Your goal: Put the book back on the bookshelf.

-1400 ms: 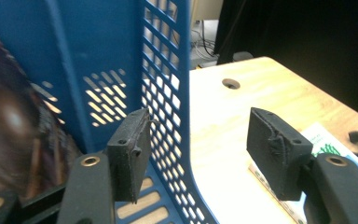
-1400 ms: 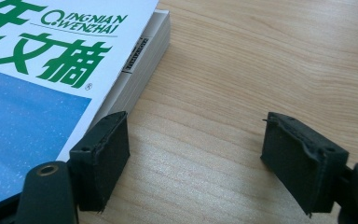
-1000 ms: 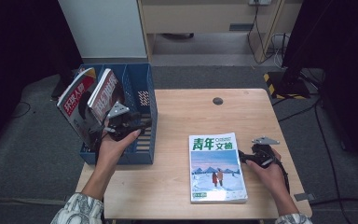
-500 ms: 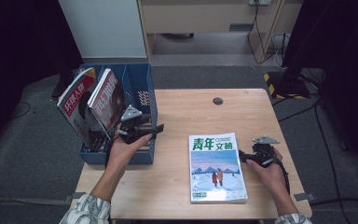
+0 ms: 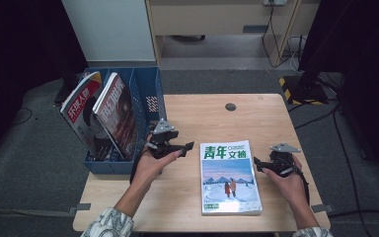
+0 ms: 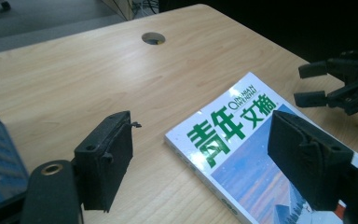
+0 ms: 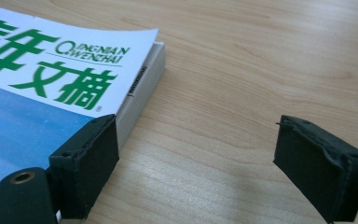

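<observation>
Magazine flat on table, left gripper at its 10 o'clock, right gripper at 3 o'clock, both just opened wide, nothing between jaws.

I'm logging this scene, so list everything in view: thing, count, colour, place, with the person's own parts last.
magazine on the table: one, white cover with green characters and a blue snowy picture, lying flat at the front middle of the table.
upright magazines: two, one with a red title band, one dark, leaning in the file box.
file box: one, blue, at the table's left edge.
table: one, light wood, with a round cable hole near its far edge.
hazard-striped base: one, yellow and black, on the floor at the far right.
left claw: one, black, jaws open, empty, left of the flat magazine.
right claw: one, black, jaws open, empty, at the magazine's right edge.
</observation>
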